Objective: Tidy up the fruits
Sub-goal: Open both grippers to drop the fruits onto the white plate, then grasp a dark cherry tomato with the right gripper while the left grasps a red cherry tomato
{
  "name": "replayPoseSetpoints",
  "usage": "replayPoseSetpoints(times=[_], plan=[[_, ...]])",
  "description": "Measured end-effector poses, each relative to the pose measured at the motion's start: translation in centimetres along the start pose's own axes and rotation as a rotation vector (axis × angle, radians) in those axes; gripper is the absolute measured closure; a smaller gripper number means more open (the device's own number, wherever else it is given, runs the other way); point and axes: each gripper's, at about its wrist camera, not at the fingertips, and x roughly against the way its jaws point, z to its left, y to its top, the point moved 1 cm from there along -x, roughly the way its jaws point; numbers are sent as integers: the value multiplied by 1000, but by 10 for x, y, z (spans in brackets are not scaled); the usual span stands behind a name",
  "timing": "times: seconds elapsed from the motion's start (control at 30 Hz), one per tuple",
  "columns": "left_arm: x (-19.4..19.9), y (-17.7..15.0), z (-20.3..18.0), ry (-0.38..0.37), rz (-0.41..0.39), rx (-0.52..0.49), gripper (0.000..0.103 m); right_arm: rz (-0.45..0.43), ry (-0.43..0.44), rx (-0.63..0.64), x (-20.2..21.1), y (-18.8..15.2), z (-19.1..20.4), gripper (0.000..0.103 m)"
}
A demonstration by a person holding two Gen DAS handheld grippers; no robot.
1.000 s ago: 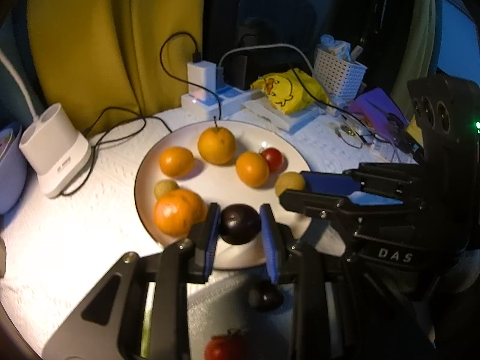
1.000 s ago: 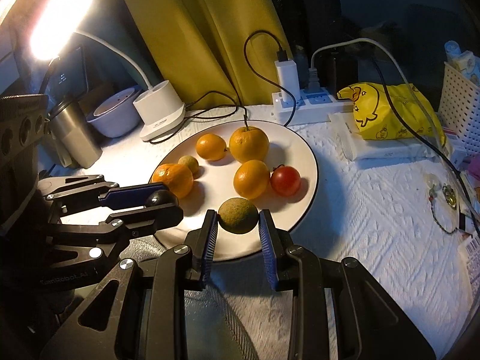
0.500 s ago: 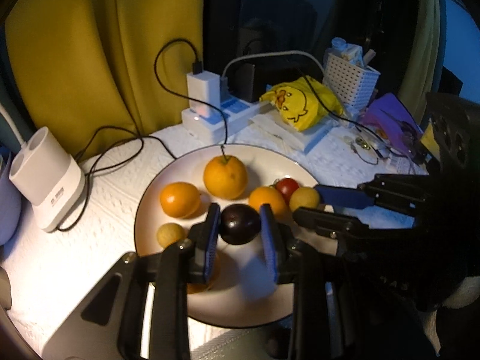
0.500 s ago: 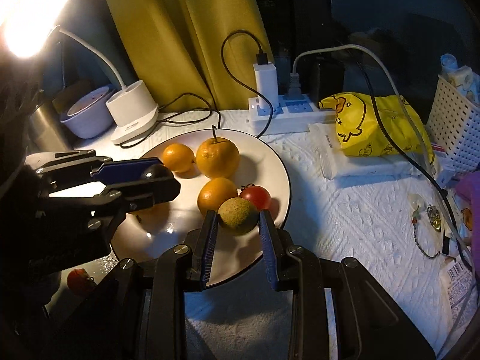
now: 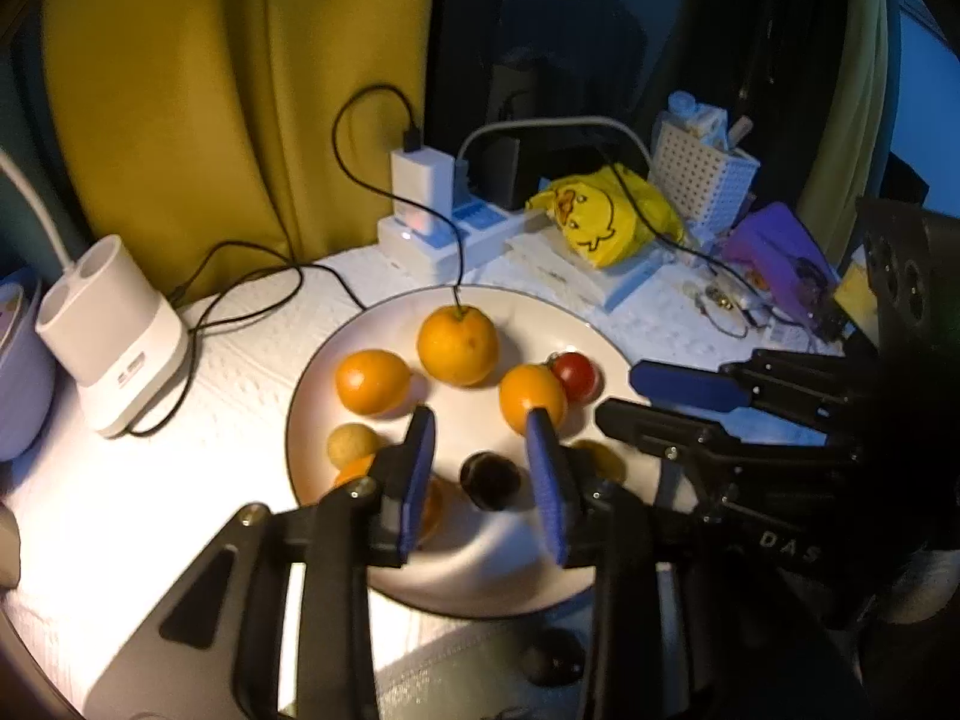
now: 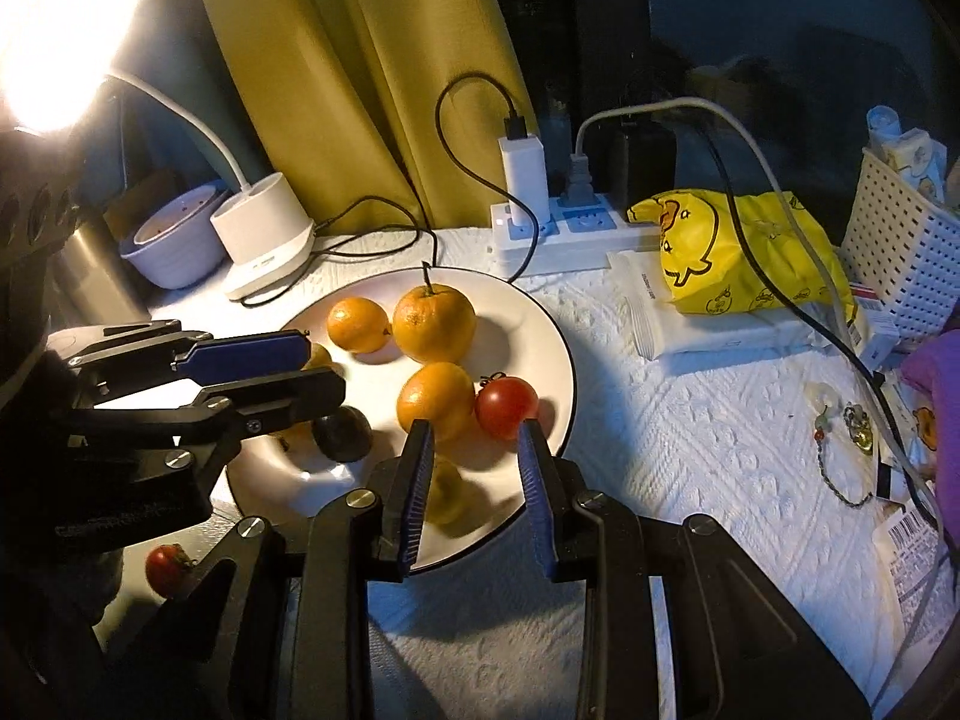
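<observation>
A white plate (image 5: 468, 588) (image 6: 549, 348) holds several oranges, a red tomato (image 5: 575, 373) (image 6: 506, 405), a dark plum (image 5: 489, 478) (image 6: 342, 433) and a yellow-green fruit (image 6: 445, 491) (image 5: 603, 461). My left gripper (image 5: 480, 456) is open above the plate, and the plum lies loose on the plate below its fingers. My right gripper (image 6: 475, 468) is open above the plate's near right edge, with the yellow-green fruit below its left finger. Each gripper shows in the other's view.
A second dark fruit (image 5: 552, 657) and a second tomato (image 6: 167, 561) lie off the plate near its front. A lamp base (image 5: 111, 336), a power strip with cables (image 6: 558, 234), a yellow duck bag (image 6: 738, 252) and a white basket (image 6: 894, 228) stand behind.
Both grippers opened. The plum dropped from my left gripper onto the plate, and the yellow-green fruit dropped from my right gripper onto the plate.
</observation>
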Motion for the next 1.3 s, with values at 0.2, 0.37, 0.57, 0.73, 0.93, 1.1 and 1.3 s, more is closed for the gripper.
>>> replayPoseSetpoints(times=[0.2,0.37,0.57,0.73,0.93,1.1,1.3], plan=[[25,-4,3,9,-40,22,60,-19,4,6,16,-1,10,72],[47,-9,0,13,-67,23,59,-34,11,7,30,-6,19,72],[71,-18,-3,19,-92,23,59,-46,17,16,47,-14,32,72],[88,-30,-5,25,-105,27,59,-53,23,25,60,-22,44,72],[102,-46,-4,32,-110,38,59,-56,36,43,72,-32,57,72],[109,-61,1,42,-101,52,59,-53,46,50,77,-40,66,72],[108,-80,4,45,-76,70,59,-42,52,55,78,-48,73,72]])
